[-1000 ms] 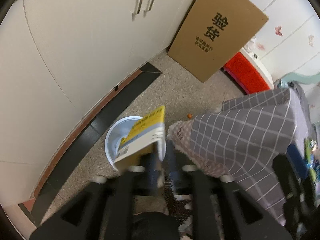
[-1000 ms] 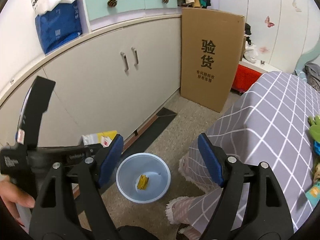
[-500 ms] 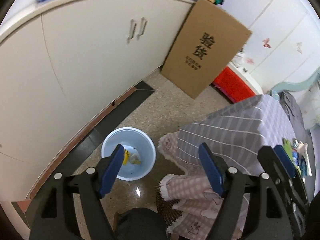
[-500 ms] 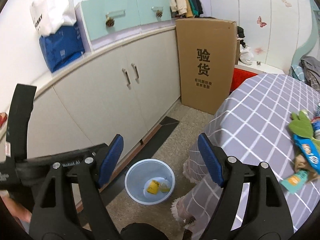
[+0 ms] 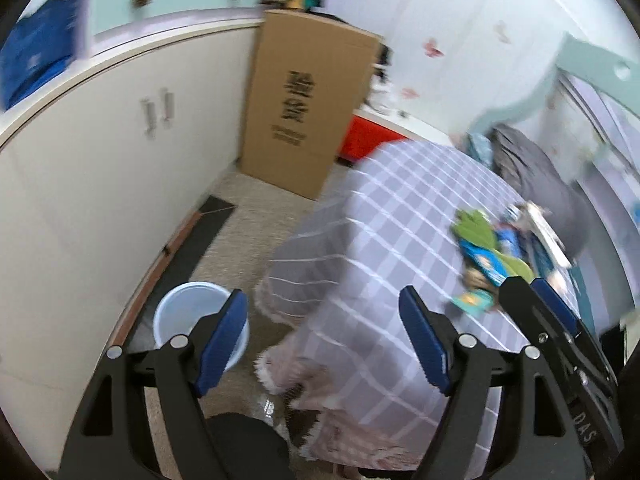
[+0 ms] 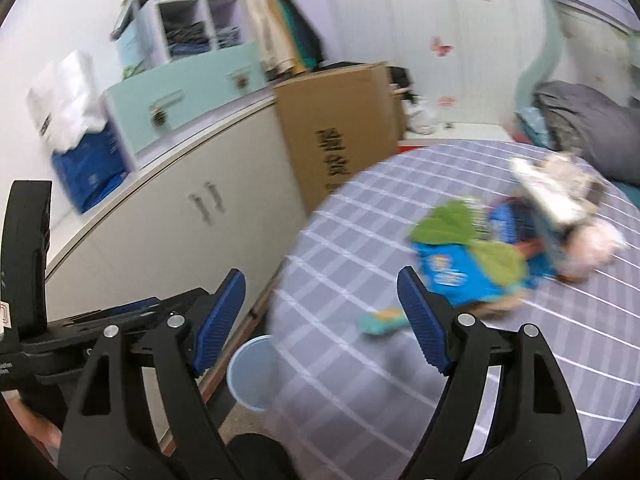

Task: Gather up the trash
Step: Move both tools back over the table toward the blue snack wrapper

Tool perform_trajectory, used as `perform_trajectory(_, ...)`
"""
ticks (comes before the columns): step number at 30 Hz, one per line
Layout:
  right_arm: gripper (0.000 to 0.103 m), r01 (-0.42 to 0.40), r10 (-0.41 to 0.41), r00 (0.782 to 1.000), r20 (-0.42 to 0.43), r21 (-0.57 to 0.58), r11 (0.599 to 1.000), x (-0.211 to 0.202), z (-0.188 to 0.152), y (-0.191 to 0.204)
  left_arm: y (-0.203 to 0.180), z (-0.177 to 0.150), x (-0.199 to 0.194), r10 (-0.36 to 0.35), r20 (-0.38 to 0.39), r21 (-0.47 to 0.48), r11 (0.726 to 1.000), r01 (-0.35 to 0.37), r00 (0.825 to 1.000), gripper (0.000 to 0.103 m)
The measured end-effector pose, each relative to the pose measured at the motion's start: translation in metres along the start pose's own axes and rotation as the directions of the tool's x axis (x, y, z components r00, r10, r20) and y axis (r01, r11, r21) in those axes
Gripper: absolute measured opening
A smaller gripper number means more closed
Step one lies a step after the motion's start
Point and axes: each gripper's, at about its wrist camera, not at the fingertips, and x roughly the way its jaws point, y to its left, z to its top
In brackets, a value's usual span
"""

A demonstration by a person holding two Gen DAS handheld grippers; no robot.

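A pale blue bin [image 5: 202, 322] stands on the floor between the white cabinet [image 5: 100, 184] and the hanging edge of the checked tablecloth [image 5: 400, 216]. From the left wrist its inside is partly hidden by the near finger, and from the right wrist only part of its rim [image 6: 252, 376] shows past the table edge, so what lies in it cannot be told.

The trash [image 6: 480, 256] sits in a heap on the table top, well apart from the bin: green and blue wrappers, a white carton lying tilted across them, and a small teal packet [image 6: 380, 322] just in front of the heap. The pictures are blurred, so finer detail is lost. A tall cardboard box [image 5: 304, 104] leans against the cabinet beyond the table, with a red crate [image 5: 366, 138] just beside it. A grey bundle of cloth [image 6: 584, 128] lies at the table's far side.

The left tongs [image 5: 324, 344] stand wide, with nothing between the blue pads; they hang over the cloth's edge. The right tongs [image 6: 322, 322] are also wide and empty, above the table's near edge, touching nothing.
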Motion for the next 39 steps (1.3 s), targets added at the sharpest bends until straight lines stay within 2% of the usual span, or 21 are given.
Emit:
perform_trajectory(4,0.077,0.064,-0.064,0.998,0.002,0.06,0.996,-0.017,-0.007,-0.044,-0.047,-0.008,0.011,-0.049,-0.016,0.112,0.992,0.05,0.999,0.076)
perform_trajectory(8,0.077,0.108,-0.108,0.994,-0.011,0.12,0.987,-0.026,-0.017,-0.08,-0.089,-0.014,0.029,-0.088,-0.048,0.231,0.968,0.097,0.995,0.076)
perform_trajectory(16,0.077,0.13,-0.129,0.991,-0.018,0.171,0.977,-0.035,-0.026,-0.116,-0.133,-0.018,0.072,-0.078,-0.105,0.404,0.907,0.114,0.991,0.076)
perform_trajectory(17,0.077,0.13,-0.129,0.992,-0.018,0.173,0.976,-0.035,-0.026,-0.119,-0.136,-0.019,0.074,-0.073,-0.105,0.424,0.899,0.111,0.992,0.073)
perform_trajectory(20,0.077,0.131,-0.129,0.991,-0.021,0.184,0.974,-0.035,-0.027,-0.126,-0.144,-0.021,0.085,-0.06,-0.133,0.482,0.868,0.117,0.989,0.055)
perform_trajectory(23,0.077,0.13,-0.128,0.991,-0.024,0.191,0.973,-0.034,-0.027,-0.128,-0.145,-0.02,0.087,-0.041,-0.13,0.496,0.862,0.101,0.991,0.043)
perform_trajectory(26,0.077,0.129,-0.127,0.992,-0.026,0.19,0.973,-0.034,-0.027,-0.128,-0.147,-0.021,0.082,-0.098,-0.149,0.503,0.849,0.161,0.984,0.03)
perform_trajectory(27,0.077,0.128,-0.125,0.992,-0.025,0.19,0.973,-0.034,-0.027,-0.129,-0.147,-0.022,0.08,-0.102,-0.147,0.51,0.844,0.164,0.984,0.027)
perform_trajectory(30,0.077,0.127,-0.124,0.992,-0.027,0.191,0.973,-0.034,-0.027,-0.13,-0.149,-0.027,0.075,-0.126,-0.165,0.526,0.828,0.196,0.978,0.009)
perform_trajectory(33,0.077,0.127,-0.124,0.992,-0.027,0.185,0.974,-0.036,-0.027,-0.128,-0.148,-0.032,0.065,-0.19,-0.175,0.506,0.824,0.254,0.966,0.005)
perform_trajectory(39,0.077,0.126,-0.126,0.992,-0.01,0.184,0.975,-0.047,-0.028,-0.124,-0.137,-0.036,0.037,-0.356,-0.154,0.393,0.834,0.387,0.922,0.001)
